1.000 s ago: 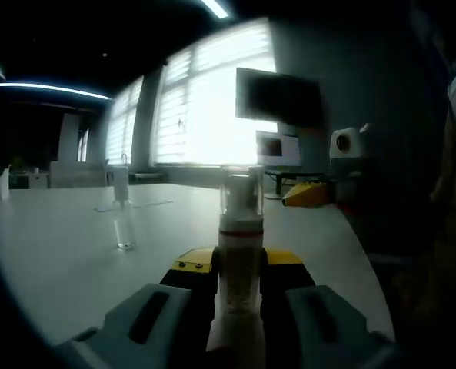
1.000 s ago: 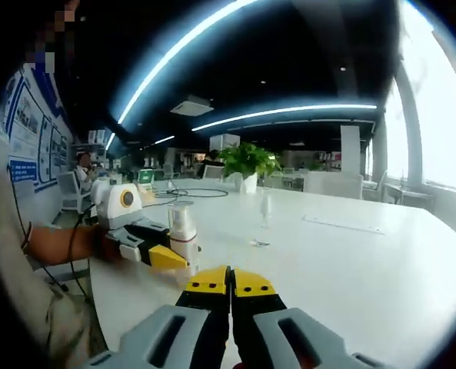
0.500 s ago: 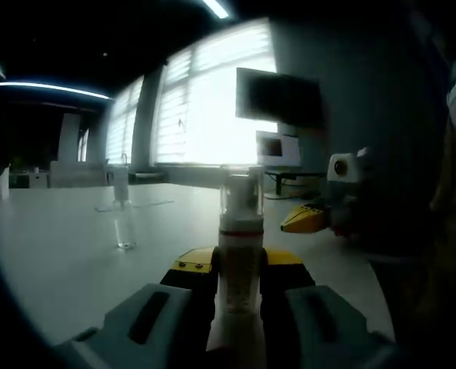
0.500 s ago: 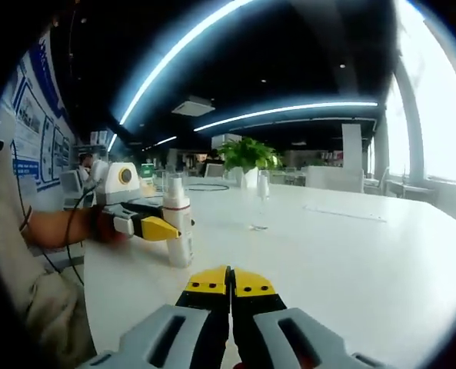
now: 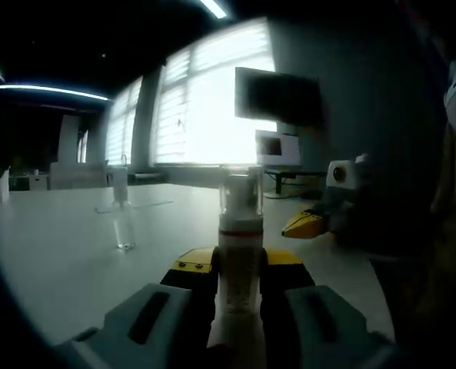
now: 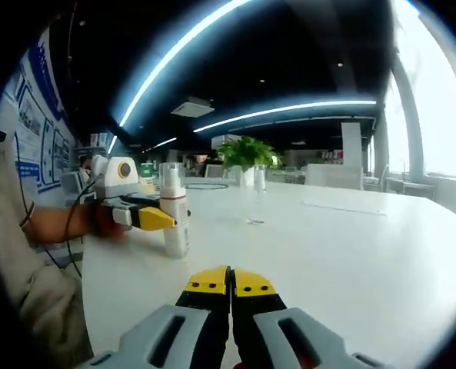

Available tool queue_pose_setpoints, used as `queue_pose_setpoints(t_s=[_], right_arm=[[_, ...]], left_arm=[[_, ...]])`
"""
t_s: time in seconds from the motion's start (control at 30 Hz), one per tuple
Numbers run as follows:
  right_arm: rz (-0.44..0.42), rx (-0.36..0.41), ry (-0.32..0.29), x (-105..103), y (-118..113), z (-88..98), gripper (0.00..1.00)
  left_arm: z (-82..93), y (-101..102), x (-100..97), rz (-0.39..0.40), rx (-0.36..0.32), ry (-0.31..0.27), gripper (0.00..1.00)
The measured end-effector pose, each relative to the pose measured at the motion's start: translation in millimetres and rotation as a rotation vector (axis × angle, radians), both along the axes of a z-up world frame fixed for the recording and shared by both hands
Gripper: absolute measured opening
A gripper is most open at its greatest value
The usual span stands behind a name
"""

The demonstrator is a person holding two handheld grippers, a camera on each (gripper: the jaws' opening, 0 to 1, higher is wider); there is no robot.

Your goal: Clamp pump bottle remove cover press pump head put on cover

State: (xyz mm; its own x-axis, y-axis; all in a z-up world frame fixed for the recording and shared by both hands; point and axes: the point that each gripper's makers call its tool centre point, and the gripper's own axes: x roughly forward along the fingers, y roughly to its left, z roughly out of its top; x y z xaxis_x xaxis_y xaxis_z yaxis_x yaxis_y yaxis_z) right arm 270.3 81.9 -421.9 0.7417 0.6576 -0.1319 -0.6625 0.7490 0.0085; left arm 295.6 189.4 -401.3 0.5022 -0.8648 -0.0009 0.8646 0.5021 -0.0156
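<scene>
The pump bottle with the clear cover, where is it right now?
The pump bottle stands upright on the white table, clamped between the left gripper jaws in the left gripper view. In the right gripper view it shows at left, ahead of the shut right gripper.

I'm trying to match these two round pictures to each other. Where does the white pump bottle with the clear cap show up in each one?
Left gripper view: the pump bottle stands at centre, low in the picture, clamped between the left gripper jaws.
Right gripper view: the pump bottle stands left of centre on the white table, with the left gripper holding it from the left.
Shared landmark: the small clear bottle standing farther off on the table.
</scene>
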Motion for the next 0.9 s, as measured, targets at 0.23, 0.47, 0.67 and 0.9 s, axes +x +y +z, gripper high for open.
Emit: queue_pose_setpoints(t_s=[0.23, 0.47, 0.67, 0.9], right_arm=[[-0.003, 0.007, 0.011, -1.3, 0.2, -1.2, 0.00], [-0.013, 0.018, 0.011, -2.2, -3.8, 0.0, 0.00], [-0.029, 0.044, 0.007, -1.1, -7.5, 2.3, 0.00], [-0.038, 0.053, -0.015, -2.5, -9.2, 5.3, 0.00]], left_arm=[[0.2, 0.6, 3.0, 0.015, 0.006, 0.007, 0.12], [3.7, -5.1, 0.1, 0.019, 0.012, 0.001, 0.12], [8.3, -11.0, 8.1, 0.021, 0.000, 0.011, 0.12], [20.4, -23.9, 20.7, 0.035, -0.002, -0.011, 0.12]])
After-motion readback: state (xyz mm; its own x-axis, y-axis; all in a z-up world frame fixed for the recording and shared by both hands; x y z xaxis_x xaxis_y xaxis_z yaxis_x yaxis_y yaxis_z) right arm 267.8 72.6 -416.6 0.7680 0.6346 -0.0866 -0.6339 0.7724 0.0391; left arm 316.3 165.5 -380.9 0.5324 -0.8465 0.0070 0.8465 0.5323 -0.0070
